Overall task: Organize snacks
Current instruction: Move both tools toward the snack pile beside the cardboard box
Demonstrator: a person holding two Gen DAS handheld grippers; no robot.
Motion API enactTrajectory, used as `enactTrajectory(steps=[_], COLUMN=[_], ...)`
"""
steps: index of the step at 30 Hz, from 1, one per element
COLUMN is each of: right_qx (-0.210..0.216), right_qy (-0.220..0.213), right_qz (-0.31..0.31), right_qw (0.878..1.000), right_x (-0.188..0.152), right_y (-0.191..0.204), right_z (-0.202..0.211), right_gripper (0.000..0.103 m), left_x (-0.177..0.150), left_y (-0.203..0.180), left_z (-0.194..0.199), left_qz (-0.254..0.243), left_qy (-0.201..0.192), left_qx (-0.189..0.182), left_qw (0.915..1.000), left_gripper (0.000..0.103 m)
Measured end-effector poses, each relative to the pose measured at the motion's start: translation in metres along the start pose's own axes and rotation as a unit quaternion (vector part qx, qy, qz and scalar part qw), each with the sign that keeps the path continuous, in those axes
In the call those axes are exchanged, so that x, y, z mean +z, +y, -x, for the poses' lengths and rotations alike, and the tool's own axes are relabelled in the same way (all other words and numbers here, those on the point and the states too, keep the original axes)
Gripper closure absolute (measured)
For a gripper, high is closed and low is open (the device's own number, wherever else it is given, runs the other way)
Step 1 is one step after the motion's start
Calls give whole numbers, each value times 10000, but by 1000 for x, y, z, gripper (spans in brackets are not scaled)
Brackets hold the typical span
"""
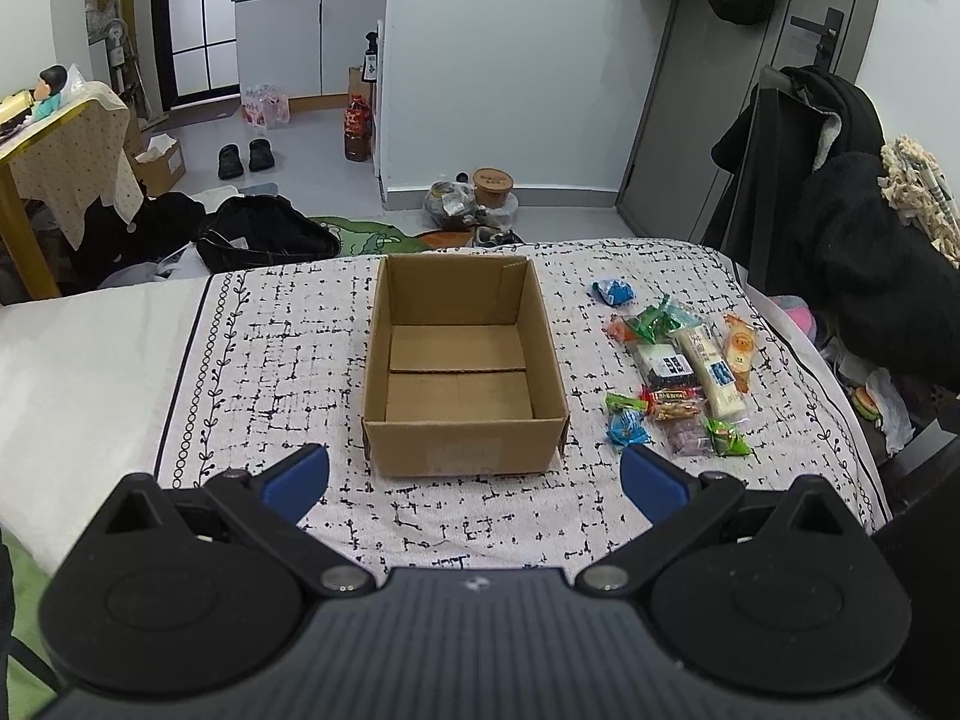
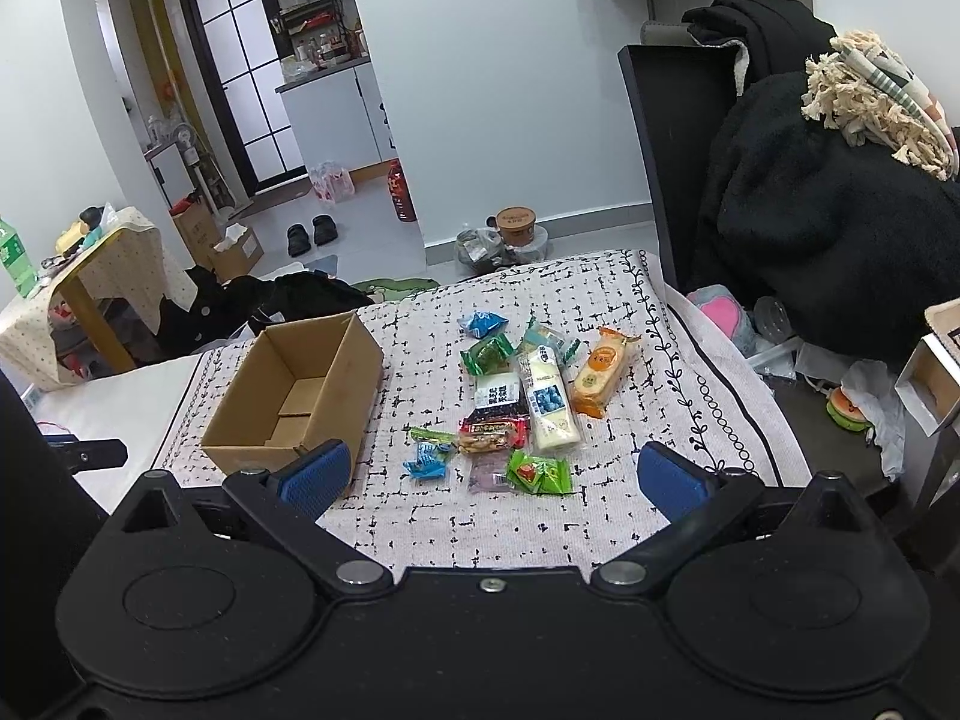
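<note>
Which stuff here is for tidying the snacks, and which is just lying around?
For the job: cardboard box, pile of snack packets, left gripper, right gripper.

Just lying about: black shoes, red bottle, black coat.

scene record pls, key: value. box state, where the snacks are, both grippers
surface: patterned cloth
container: cardboard box, open top, nothing inside, upright
snacks: pile of wrapped snacks on the cloth to the right of the box, none in it
largest items: white blueberry-print pack, orange pack
nearest items: green packet, blue packet
left gripper: open, holds nothing, facing the box
right gripper: open, holds nothing, facing the pile
task progress: not started, by the look of it
</note>
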State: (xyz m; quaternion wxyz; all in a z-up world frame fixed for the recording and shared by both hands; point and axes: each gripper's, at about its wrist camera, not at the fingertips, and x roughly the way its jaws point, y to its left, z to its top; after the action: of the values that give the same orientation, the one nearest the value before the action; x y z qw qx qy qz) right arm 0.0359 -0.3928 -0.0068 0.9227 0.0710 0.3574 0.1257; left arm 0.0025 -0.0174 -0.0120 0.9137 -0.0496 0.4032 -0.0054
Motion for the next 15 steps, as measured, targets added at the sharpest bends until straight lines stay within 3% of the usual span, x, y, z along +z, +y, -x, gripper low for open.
enactTrajectory(steps=[15], right_qx=[7], right_qy=[11], right_qz=[-51], right_qw=[10000], right_x=[-2], right_y=[-3], right_z=[0], right_gripper=[0], left_x=[-3], left_y=[-1], left_z=[1], left_qz=[10], left_qy=[53], left_qx=[3], left_qw=[10000], left_gripper=[0])
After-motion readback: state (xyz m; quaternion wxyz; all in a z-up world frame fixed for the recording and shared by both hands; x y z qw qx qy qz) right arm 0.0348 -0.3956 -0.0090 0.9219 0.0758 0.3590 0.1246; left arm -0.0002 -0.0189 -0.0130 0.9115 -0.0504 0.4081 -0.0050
